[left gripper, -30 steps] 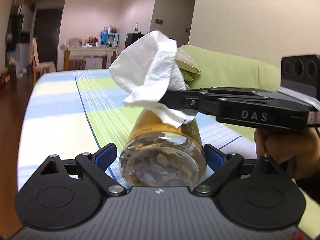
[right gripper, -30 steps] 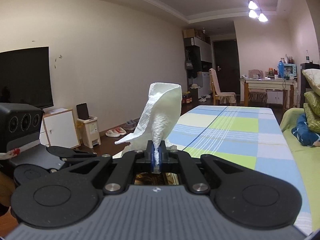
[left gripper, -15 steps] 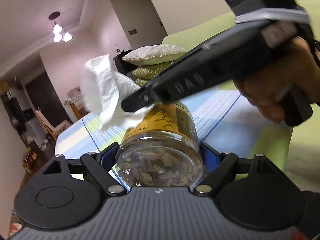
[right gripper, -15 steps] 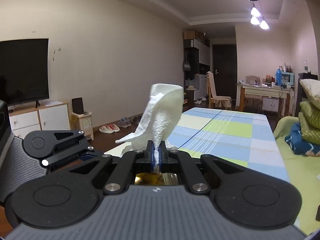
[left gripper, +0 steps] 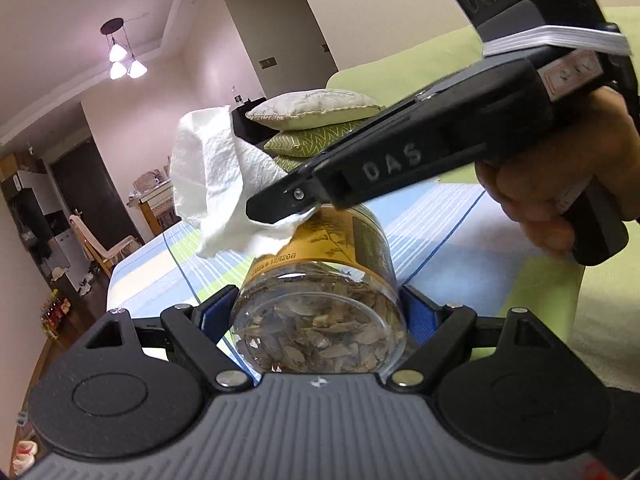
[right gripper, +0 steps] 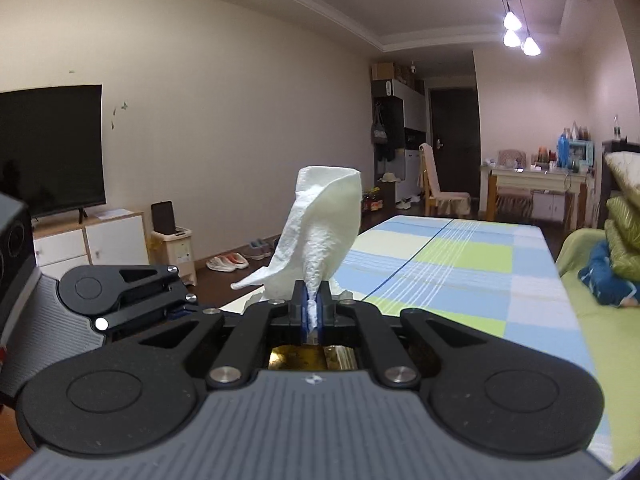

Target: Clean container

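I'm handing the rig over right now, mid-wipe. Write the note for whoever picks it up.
Left gripper: shut on the jar, clamped on its sides near the clear base, lifted above the striped tablecloth.
Right gripper: shut on the paper towel, pressing it on the jar's yellow label.
Done: towel is in contact with the jar's upper side.
Left: wipe the remaining sides. How clean it is cannot be judged. Then set the jar down.

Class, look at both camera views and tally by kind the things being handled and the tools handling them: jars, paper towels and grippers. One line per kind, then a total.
Jars: 1, the jar with a yellow label, held by the left gripper
Paper towels: 1, the white paper towel, pinched by the right gripper
Grippers: 2
Total: 4
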